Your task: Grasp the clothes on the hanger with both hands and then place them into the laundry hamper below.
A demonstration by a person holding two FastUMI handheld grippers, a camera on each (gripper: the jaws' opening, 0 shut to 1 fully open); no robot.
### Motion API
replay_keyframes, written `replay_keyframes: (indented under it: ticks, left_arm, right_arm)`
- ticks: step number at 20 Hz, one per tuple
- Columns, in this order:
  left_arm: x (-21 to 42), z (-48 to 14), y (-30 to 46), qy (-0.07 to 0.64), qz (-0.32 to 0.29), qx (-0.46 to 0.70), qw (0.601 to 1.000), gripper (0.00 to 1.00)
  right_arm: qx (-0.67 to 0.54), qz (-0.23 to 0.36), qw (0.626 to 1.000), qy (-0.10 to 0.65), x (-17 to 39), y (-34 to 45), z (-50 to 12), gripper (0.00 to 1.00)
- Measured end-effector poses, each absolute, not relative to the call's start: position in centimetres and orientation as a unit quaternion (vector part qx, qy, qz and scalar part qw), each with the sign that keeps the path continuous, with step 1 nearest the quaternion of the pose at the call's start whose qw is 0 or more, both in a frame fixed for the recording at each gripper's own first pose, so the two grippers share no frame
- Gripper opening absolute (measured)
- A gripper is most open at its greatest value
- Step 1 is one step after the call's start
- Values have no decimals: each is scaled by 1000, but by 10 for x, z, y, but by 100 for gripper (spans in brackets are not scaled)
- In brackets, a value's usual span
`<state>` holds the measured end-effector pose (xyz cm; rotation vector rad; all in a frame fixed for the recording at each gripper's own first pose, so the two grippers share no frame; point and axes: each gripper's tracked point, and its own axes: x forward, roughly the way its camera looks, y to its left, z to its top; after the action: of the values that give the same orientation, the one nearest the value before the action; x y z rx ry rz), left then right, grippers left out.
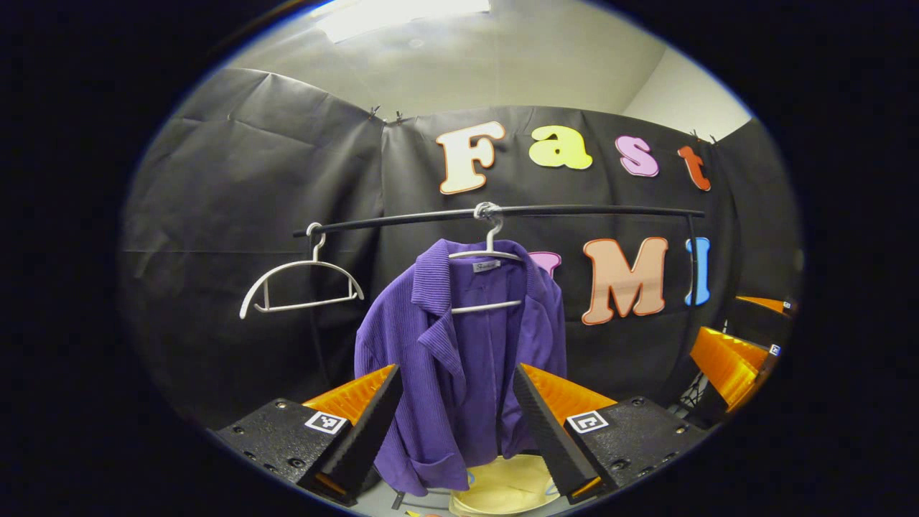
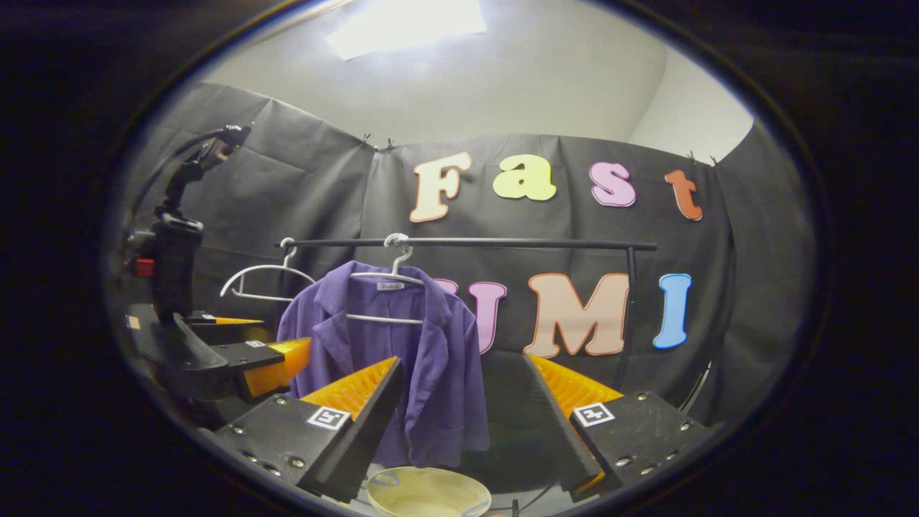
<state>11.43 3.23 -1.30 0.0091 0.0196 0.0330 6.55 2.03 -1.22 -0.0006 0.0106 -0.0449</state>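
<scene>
A purple jacket (image 1: 459, 359) hangs open-fronted on a white hanger (image 1: 488, 255) from a black rail (image 1: 502, 212), with the pale hamper (image 1: 506, 488) directly beneath its hem. The left gripper (image 1: 456, 424) faces the garment with jaws wide and empty, framing its lower half but apart from it. The right gripper (image 2: 463, 424) also stands with jaws wide and empty, aimed at the jacket's right edge and the wall beside it. The ribbed cloth looks soft, light and limp; it will likely sag and fold when lifted. The two shoulders, or the front edges below the collar, seem the best holds, one per gripper. A bare hanger (image 1: 301, 283) hangs to the left on the same rail. The rail's upright post (image 2: 630, 309) stands well to the right. The jacket's own hanger may catch in the collar as the cloth comes off.
</scene>
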Motion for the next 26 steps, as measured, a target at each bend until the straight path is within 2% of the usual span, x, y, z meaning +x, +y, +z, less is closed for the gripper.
replay_keyframes:
  ticks: [2,3,9,14,15,16,17,19,24,25,26]
  left_arm:
    - [135,-15,38,10,31,3,999,95]
    - [147,-16,41,9,38,3,999,92]
    - [204,-38,53,21,88,13,996,92]
    - [234,-60,69,25,144,26,989,92]
    - [240,-60,74,18,156,26,987,96]
    - [245,-60,78,14,169,28,985,92]
    - [249,-60,81,11,179,31,983,95]
    - [258,-62,86,14,185,45,982,92]
    - [261,-60,107,19,203,60,977,17]
    - [262,-60,107,20,201,61,977,10]
    - [262,-61,109,23,198,65,978,7]
  right_arm:
    - [1,-17,1000,2,84,19,-15,97]
    - [2,-14,1000,0,95,18,-16,97]
    - [6,6,1000,-3,162,2,-29,97]
    - [4,7,1000,4,209,-16,-35,97]
    - [2,6,1000,8,215,-19,-38,96]
    - [0,6,1000,11,222,-21,-40,97]
    - [-1,7,1000,11,227,-22,-41,97]
    - [2,8,1000,10,236,-19,-44,97]
    - [16,19,1000,18,250,-9,-57,97]
    - [17,22,999,19,253,-7,-59,97]
    - [18,24,999,21,257,-4,-61,97]
